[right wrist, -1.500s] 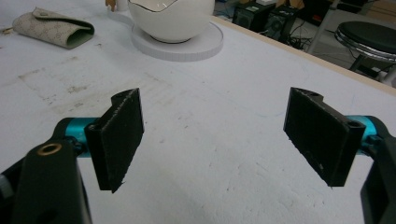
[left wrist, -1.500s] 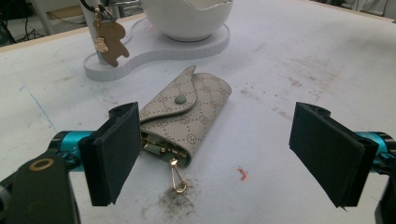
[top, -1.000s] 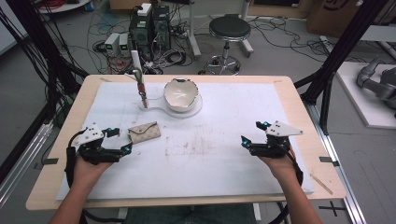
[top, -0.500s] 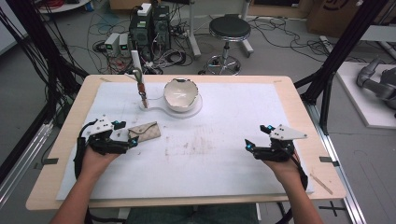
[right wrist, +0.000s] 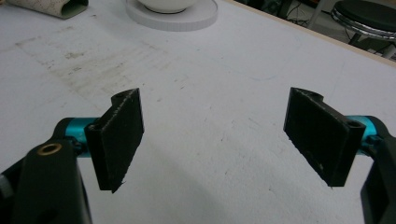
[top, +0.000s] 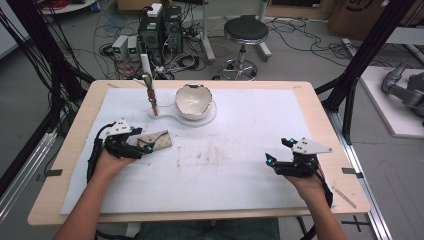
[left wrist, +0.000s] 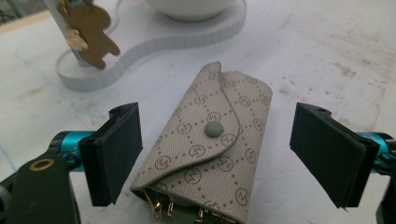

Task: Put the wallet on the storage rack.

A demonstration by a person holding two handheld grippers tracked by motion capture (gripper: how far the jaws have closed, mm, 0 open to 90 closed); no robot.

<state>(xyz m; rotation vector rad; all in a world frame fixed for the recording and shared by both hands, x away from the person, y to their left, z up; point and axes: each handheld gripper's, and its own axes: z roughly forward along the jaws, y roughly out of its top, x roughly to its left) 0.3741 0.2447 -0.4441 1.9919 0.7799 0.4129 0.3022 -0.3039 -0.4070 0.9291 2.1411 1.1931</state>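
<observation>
At the counter's (top: pixel 320 110) left side, the left gripper (left wrist: pixel 215 149) is released, its jaws spread on either side of the beige key pouch (left wrist: pixel 212 149) without touching it. Right gripper (right wrist: pixel 215 140): released, empty, above bare counter.

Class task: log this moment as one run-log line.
left claw: open, straddling beige monogram fabric key pouch | right claw: open, over bare white table mat
</observation>
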